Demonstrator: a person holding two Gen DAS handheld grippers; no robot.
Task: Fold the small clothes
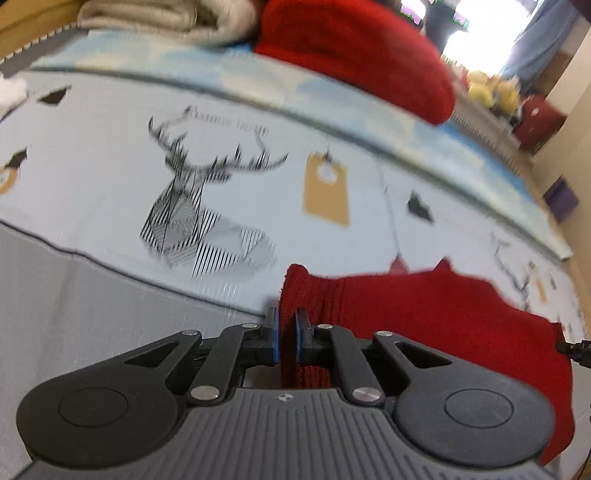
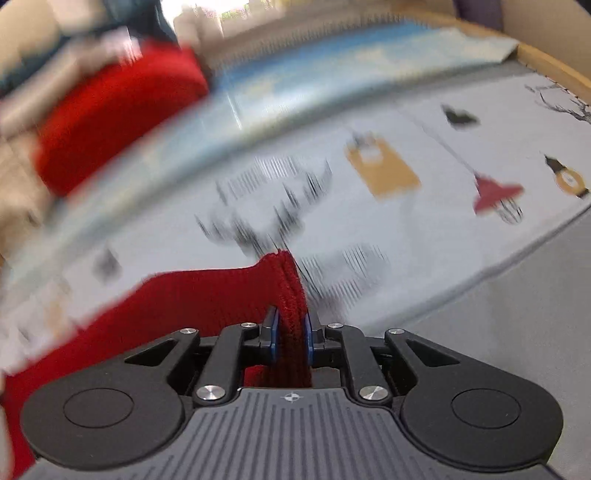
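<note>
Red knit garment [image 1: 424,314] stretched between both claws above deer-print cloth [image 1: 110,166], left claw [image 1: 287,334] clamped on one edge, right claw [image 2: 290,334] clamped on other (right view blurred), folded red pile [image 1: 354,55] behind.

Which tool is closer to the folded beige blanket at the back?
Left, likely. The left tool, gripping the red garment, faces the beige blanket; from the right tool it lies far off left.

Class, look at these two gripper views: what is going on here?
A person with a gripper in each hand is folding a red knit garment over a deer-print cloth. The left gripper and right gripper are each shut on an edge of it. Another red knit piece lies farther back.
</note>
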